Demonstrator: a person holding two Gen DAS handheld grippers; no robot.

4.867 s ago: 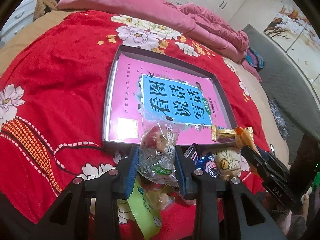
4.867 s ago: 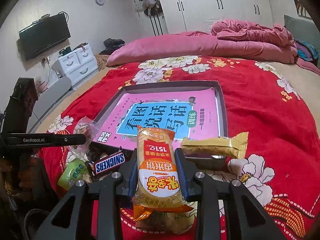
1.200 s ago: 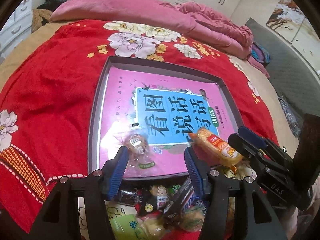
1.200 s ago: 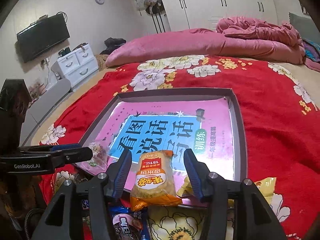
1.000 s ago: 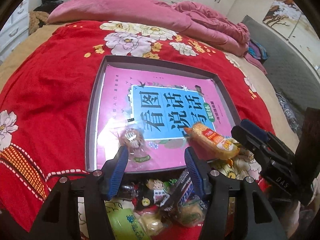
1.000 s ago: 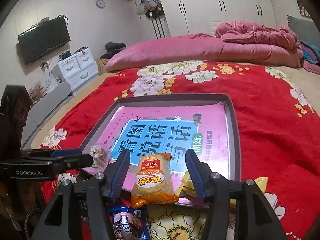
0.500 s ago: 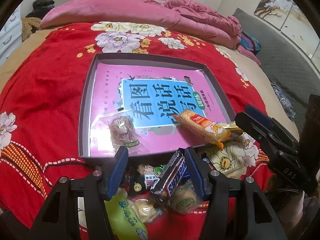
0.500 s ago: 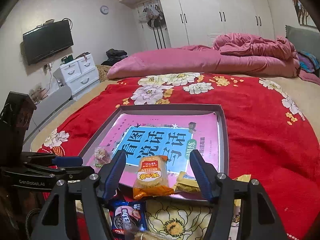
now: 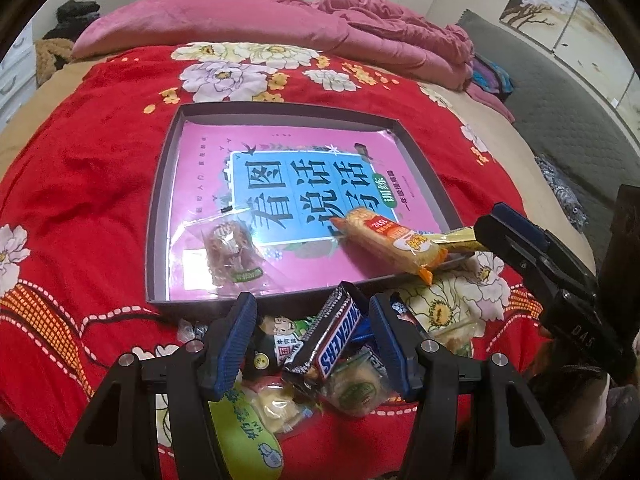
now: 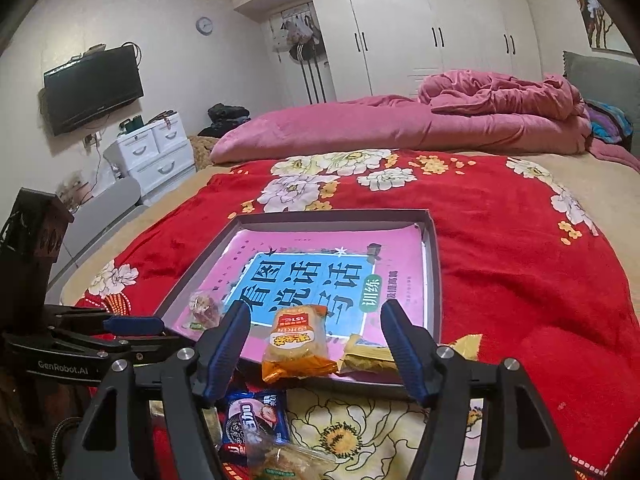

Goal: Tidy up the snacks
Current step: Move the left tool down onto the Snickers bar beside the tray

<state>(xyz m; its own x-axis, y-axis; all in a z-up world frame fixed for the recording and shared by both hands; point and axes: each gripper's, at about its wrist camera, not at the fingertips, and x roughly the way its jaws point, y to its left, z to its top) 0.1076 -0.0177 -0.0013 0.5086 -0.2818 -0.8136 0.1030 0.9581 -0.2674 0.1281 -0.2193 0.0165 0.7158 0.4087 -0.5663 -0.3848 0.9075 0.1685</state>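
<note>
Red floral bedspread (image 9: 100,160) with a shallow dark cardboard box (image 9: 158,216) on it, pink-and-blue book cover lining the bottom. Two snacks inside so far: clear crinkly packet of brownish bites (image 9: 232,250) near the front left corner, orange-and-yellow rice cracker pack (image 9: 390,246) toward the front right, tail hanging over the rim. One gold-wrapped bar (image 10: 370,354) propped on that same front edge, so maybe half in.

Looks like the between-picks bit: both drops done, back to the pile. Left gripper (image 9: 314,340) spread wide with nothing clamped, hovering right over the brown Snickers bar (image 9: 330,340), which sits loose between the pads. Right gripper (image 10: 316,346) wide and empty too, blue Oreo pack (image 10: 256,420) just below it.

Next move probably calls for dropping onto the Snickers and squeezing across its narrow sides. Roughly six or seven packets left in the heap, hard to count exactly.
</note>
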